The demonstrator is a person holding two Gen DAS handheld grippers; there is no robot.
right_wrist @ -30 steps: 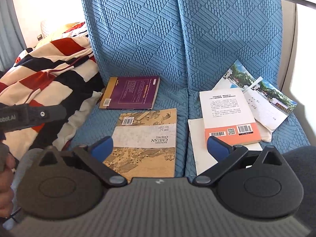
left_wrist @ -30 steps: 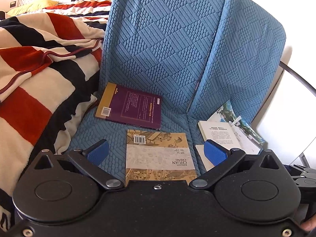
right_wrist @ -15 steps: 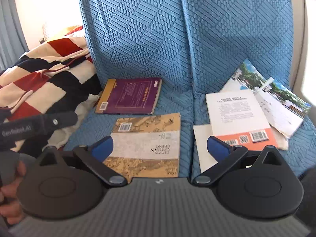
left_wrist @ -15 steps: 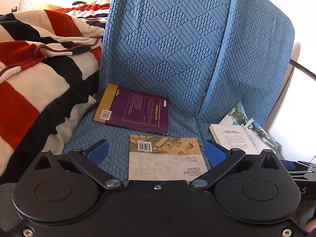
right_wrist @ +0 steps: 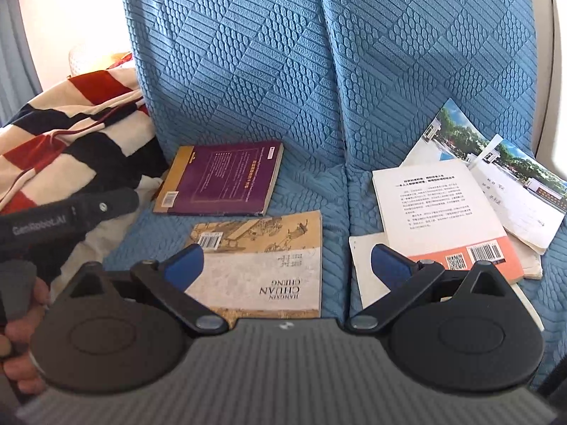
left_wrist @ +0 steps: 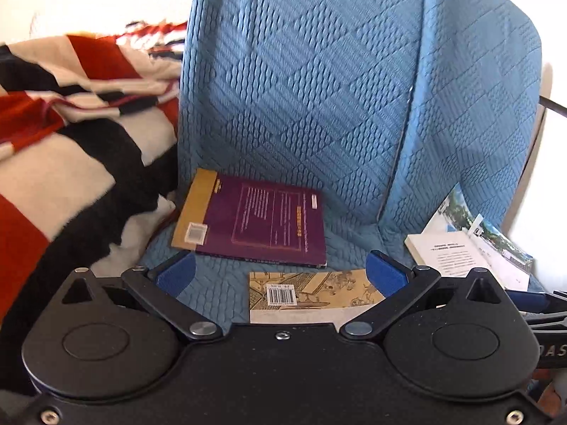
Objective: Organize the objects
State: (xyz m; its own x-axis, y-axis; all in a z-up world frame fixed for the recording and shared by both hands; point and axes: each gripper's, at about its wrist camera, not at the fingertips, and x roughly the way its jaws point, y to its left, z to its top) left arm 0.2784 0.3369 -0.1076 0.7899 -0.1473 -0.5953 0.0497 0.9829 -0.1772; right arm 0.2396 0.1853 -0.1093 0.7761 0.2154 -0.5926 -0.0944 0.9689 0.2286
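Books are scattered flat on a blue quilted sofa seat (right_wrist: 308,191): a purple book (right_wrist: 221,180) near the back, a tan illustrated book (right_wrist: 269,258) right in front of it near the front edge, and on the right cushion a loose pile topped by a white-and-orange book (right_wrist: 443,212) over two photo-cover booklets (right_wrist: 503,173). A striped blanket (right_wrist: 71,134) crowds the seat's left edge. The left gripper (left_wrist: 280,272) and right gripper (right_wrist: 287,262) both hang wide open over the tan book, holding nothing, with a hand (right_wrist: 17,347) at the left edge.

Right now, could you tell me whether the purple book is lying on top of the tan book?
No, the purple book lies apart, behind the tan book.
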